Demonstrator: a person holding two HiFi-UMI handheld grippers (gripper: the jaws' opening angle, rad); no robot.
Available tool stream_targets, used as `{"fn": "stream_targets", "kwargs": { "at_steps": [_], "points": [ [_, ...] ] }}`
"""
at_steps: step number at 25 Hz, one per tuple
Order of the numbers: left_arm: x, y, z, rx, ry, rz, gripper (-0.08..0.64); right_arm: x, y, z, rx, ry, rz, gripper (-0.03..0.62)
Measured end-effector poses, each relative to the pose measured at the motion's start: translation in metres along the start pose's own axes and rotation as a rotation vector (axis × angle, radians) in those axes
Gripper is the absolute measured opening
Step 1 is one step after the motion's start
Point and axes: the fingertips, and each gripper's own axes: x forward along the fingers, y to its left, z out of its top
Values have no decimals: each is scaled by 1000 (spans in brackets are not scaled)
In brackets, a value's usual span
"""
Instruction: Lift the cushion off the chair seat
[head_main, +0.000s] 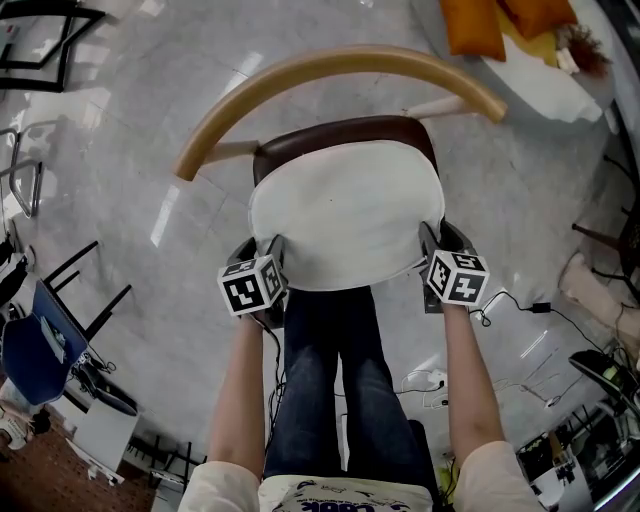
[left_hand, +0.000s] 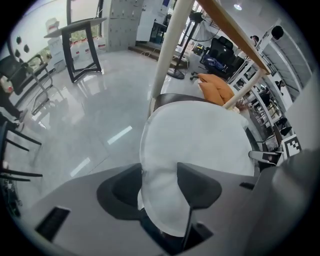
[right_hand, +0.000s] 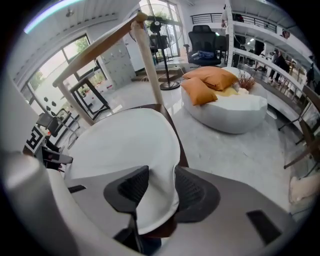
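A white cushion (head_main: 345, 215) lies on the dark brown seat (head_main: 345, 130) of a chair with a curved wooden backrest (head_main: 340, 65). My left gripper (head_main: 264, 255) grips the cushion's near left edge, my right gripper (head_main: 434, 242) its near right edge. In the left gripper view the cushion (left_hand: 200, 140) bulges between the two dark pads of the left gripper (left_hand: 160, 187), which press on it. In the right gripper view the right gripper (right_hand: 161, 187) pinches the folded rim of the cushion (right_hand: 125, 140). The cushion still rests on the seat.
The person's legs in jeans (head_main: 340, 380) stand just in front of the chair. A white round pouffe (head_main: 545, 85) with orange pillows (right_hand: 207, 80) sits at the far right. Black chair frames (head_main: 40, 40), a blue chair (head_main: 40, 345) and floor cables (head_main: 520, 305) surround the spot.
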Motion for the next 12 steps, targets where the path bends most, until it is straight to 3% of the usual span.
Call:
{"fn": "stream_targets", "kwargs": {
  "at_steps": [2, 5, 7, 12],
  "points": [
    [-3, -3, 1, 30, -3, 14, 189, -5, 2, 2, -14, -6, -48, 150],
    [-13, -4, 2, 87, -14, 79, 112, -16, 3, 6, 7, -19, -92, 35],
    [-21, -4, 3, 88, -17, 96, 45, -25, 7, 8, 24, -27, -93, 32],
    [-59, -13, 10, 95, -46, 72, 28, -67, 23, 18, 15, -79, -79, 32]
  ]
}}
